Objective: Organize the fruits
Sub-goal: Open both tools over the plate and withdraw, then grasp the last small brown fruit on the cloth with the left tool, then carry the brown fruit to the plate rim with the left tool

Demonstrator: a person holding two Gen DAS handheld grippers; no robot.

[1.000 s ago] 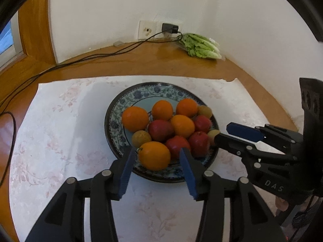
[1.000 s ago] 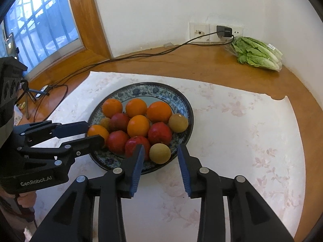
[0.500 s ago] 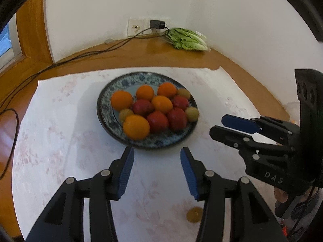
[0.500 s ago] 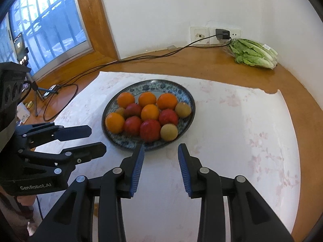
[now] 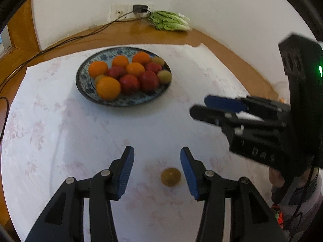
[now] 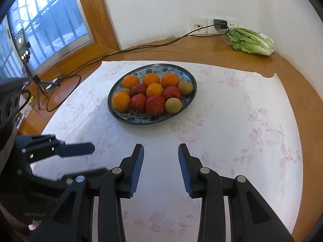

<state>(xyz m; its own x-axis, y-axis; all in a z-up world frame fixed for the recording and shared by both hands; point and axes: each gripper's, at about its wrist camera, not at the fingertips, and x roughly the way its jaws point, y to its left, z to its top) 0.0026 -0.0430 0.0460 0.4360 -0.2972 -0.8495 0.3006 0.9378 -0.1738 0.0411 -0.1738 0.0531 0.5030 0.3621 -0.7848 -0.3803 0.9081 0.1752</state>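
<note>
A blue patterned plate (image 5: 84, 84) (image 6: 191, 80) holds several oranges (image 5: 108, 88), red fruits (image 5: 148, 80) and small yellow-brown fruits (image 6: 173, 105). One small yellow-brown fruit (image 5: 170, 176) lies alone on the white cloth, just below and between my left gripper's (image 5: 157, 164) open fingers. My right gripper (image 6: 161, 162) is open and empty above the cloth, well short of the plate. Each gripper shows in the other's view, the right one (image 5: 218, 106) and the left one (image 6: 76, 151).
A white floral cloth (image 6: 242, 131) covers the wooden table (image 6: 292, 80). Lettuce (image 6: 250, 42) lies at the back corner by a wall socket. Black cables (image 6: 141, 48) run along the left. A phone on a small tripod (image 6: 22, 44) stands at the window.
Both grippers have drawn back from the plate toward the near edge. The lone small fruit on the cloth has come up between the left gripper's fingers.
</note>
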